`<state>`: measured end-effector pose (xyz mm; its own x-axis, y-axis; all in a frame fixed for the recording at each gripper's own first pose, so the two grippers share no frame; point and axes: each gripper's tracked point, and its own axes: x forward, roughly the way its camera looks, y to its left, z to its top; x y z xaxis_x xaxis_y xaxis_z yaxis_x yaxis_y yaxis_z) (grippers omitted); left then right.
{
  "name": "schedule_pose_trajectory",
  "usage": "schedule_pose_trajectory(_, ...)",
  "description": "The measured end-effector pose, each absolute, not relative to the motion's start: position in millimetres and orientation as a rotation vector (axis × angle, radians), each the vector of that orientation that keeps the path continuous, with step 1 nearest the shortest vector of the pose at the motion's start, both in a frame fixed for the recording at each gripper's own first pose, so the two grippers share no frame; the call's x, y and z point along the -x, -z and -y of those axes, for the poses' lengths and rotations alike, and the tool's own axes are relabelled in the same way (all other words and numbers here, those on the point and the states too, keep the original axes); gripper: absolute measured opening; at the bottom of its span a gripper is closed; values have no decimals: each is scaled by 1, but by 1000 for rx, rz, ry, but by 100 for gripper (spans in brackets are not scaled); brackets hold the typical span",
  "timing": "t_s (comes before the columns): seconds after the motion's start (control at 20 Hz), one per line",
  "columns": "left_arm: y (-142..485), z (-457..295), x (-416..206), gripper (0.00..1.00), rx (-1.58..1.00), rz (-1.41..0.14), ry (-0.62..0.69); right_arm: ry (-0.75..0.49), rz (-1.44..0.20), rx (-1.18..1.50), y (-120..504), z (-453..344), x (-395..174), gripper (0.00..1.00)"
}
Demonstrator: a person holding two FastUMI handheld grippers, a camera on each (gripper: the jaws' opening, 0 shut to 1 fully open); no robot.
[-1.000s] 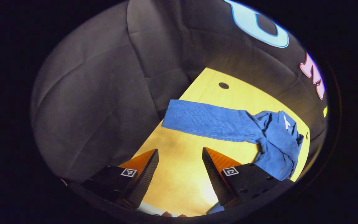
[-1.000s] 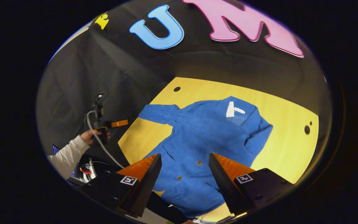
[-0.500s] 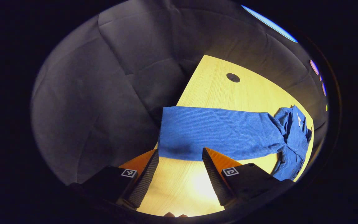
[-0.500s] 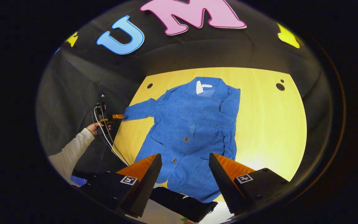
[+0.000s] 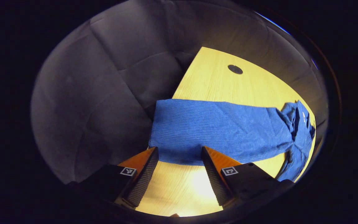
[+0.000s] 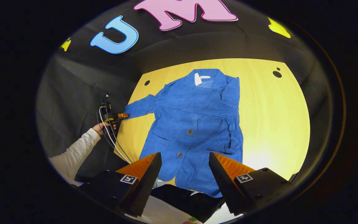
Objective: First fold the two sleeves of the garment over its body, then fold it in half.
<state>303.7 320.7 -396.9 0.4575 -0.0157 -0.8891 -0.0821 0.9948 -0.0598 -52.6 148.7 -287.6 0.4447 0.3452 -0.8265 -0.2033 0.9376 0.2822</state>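
The blue corduroy jacket (image 6: 194, 124) lies face up on the yellow worktop (image 6: 275, 124), collar toward the far wall, hem hanging a bit over the near edge. Its right-hand sleeve (image 6: 233, 124) looks already folded in along the body. The other sleeve (image 5: 216, 130) is stretched straight out to the side, with the cuff end right at the worktop's edge.

My left hand-held gripper (image 5: 177, 157) sits just at that cuff, jaws wide apart, with the cuff's near edge between the fingertips but nothing pinched yet. In the right gripper view you can see it (image 6: 120, 116) touching the sleeve end, with my hand (image 6: 99, 127) behind it. My right hand-held gripper (image 6: 185, 161) hovers above the hem, jaws wide too, holding nothing.

Stuff I reckon could go wrong:
- The cuff is so close to the edge that if I close too shallow, I only catch the top layer, or it slips out mid-lift.
- Corduroy is kind of heavy and grippy, so dragging the sleeve across instead of lifting it could tug the whole jacket sideways and undo the sleeve that's already folded.
- The overhanging hem could slide further off if the body shifts, since nothing is pinning it down.
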Motion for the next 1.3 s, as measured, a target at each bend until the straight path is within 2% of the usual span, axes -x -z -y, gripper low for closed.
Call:
schedule_pose_trajectory(0.15, 397, -309, -304, 34, 100, -1111, -29, -346, -1053, -170, 286, -152, 55, 98)
schedule_pose_trajectory(0.25, 394, -306, -306, 1, 146, -1098, -65, -344, -1054, -166, 286, -147, 58, 98)
schedule_pose_trajectory(0.5, 372, -296, -301, 0, 218, -1023, -84, -340, -1046, -189, 285, -136, 53, 98)
schedule_pose_trajectory(0.85, 262, -251, -289, 0, 31, -850, -27, -448, -1050, -183, 293, -135, 37, 98)
schedule_pose_trajectory(1.05, 198, -188, -273, 0, 38, -773, 34, -541, -1076, -192, 297, -141, 24, 98)
schedule_pose_trajectory(1.3, 152, -81, -262, 0, -3, -690, 146, -604, -1084, -176, 301, -121, 10, 98)
